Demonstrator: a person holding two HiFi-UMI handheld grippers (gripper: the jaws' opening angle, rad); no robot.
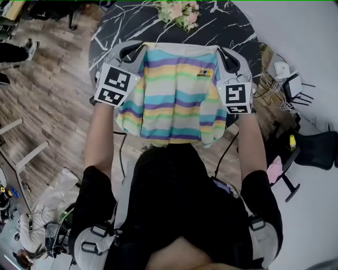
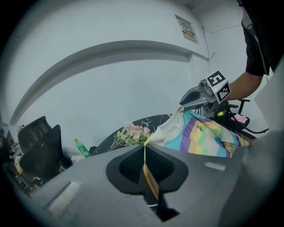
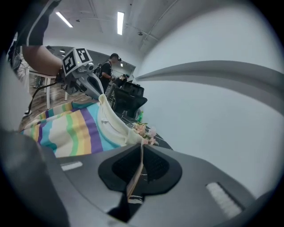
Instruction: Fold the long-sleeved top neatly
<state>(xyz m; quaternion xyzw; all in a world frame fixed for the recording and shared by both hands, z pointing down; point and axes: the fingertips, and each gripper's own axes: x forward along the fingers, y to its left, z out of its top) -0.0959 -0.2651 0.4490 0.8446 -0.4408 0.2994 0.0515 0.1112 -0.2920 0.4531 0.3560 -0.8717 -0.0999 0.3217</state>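
A pastel striped long-sleeved top (image 1: 174, 95) hangs stretched between my two grippers over the near edge of the black marble table (image 1: 132, 26). My left gripper (image 1: 138, 51) is shut on the top's upper left corner, and the right gripper (image 1: 218, 52) is shut on the upper right corner. In the left gripper view the cloth (image 2: 208, 133) runs from the closed jaws, where the left gripper (image 2: 145, 153) pinches its edge, to the other gripper. The right gripper view shows the same: fabric (image 3: 75, 128) pinched in the right gripper (image 3: 141, 153). The top's lower hem hangs against my body.
A bunch of pale flowers (image 1: 179, 11) lies at the table's far edge. A green bottle (image 2: 81, 148) and a black office chair (image 2: 40, 146) stand beyond. Cables and white boxes (image 1: 282, 79) lie on the floor at the right. A person (image 3: 108, 71) stands far off.
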